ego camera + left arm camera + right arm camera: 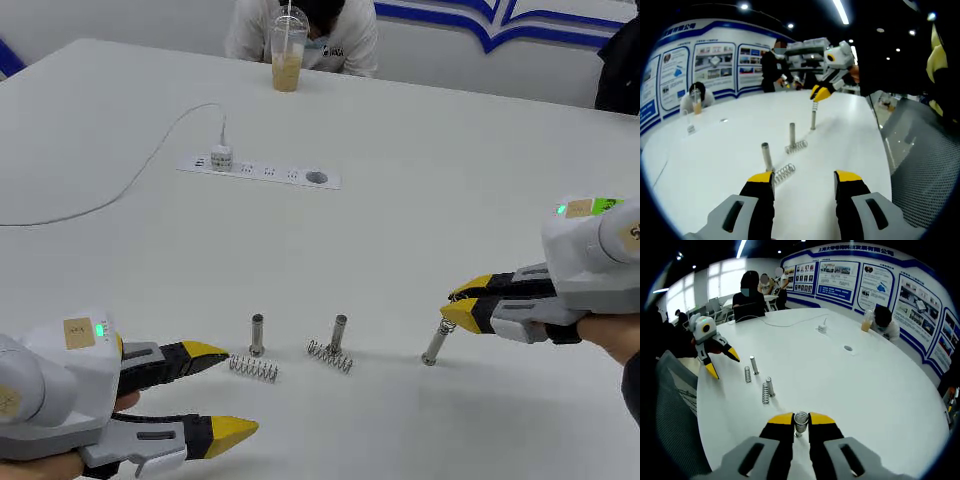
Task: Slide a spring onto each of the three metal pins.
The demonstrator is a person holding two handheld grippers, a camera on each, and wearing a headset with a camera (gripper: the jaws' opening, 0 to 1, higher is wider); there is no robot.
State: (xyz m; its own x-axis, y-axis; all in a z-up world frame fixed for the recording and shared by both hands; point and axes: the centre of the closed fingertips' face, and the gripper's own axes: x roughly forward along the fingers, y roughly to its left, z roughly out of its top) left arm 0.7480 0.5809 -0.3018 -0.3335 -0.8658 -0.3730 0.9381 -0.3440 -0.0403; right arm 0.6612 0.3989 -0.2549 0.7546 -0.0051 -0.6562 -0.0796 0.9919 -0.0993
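Observation:
Three metal pins stand on the white table (420,150). Beside the left pin (257,335) (766,156) lies a spring (253,367) (784,172). A second spring (330,356) (796,146) rests against the foot of the middle pin (338,333) (770,386). The right pin (433,347) (813,119) leans slightly, and a third spring (447,325) (800,422) sits on its top. My right gripper (460,306) (801,421) is shut on that spring. My left gripper (232,392) (805,179) is open and holds nothing, low near the left pin and its spring.
A white power strip (260,170) with a plugged-in charger (221,157) and a cable lies mid-table. A drink cup (287,50) stands at the far edge in front of a seated person (340,35). Other people stand in the background.

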